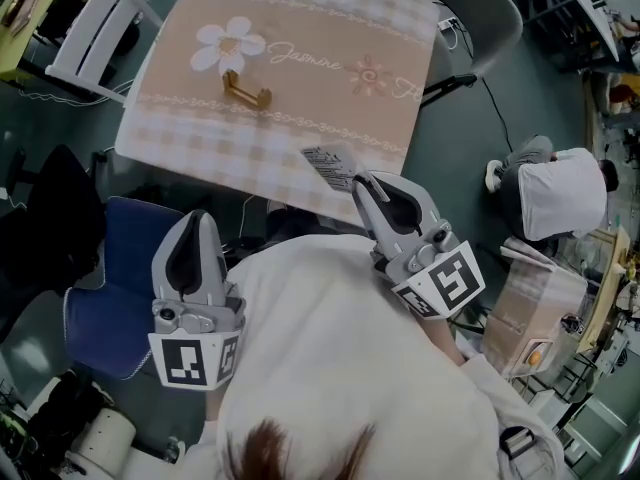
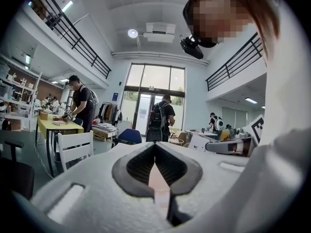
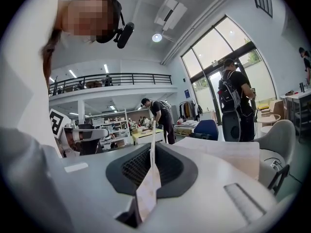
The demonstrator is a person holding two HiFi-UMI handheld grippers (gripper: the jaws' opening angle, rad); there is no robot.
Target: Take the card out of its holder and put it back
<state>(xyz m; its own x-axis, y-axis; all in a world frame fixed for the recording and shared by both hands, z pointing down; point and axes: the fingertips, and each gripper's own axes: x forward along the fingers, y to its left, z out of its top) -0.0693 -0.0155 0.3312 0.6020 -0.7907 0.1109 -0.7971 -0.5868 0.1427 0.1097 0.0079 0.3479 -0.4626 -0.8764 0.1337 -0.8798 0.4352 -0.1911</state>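
A small gold card holder point(image 1: 246, 91) stands empty on the beige flowered tablecloth point(image 1: 300, 118), below the white flower print. My right gripper point(image 1: 358, 183) hovers at the table's near edge, shut on the white printed card point(image 1: 328, 164), which sticks out over the cloth toward the holder. In the right gripper view the card point(image 3: 149, 183) shows edge-on, pinched between the dark pads of the right gripper point(image 3: 151, 147). My left gripper point(image 1: 198, 215) hangs lower left, off the table and over a blue chair, shut with nothing in it. In its own view, the left gripper point(image 2: 155, 144) has its jaws meeting at the tip.
A blue chair point(image 1: 105, 288) sits below the table's left corner, a white chair point(image 1: 95, 23) at the upper left and a grey chair point(image 1: 490, 13) at the upper right. Someone in white point(image 1: 560, 196) crouches on the right. People stand in the background point(image 2: 160, 120).
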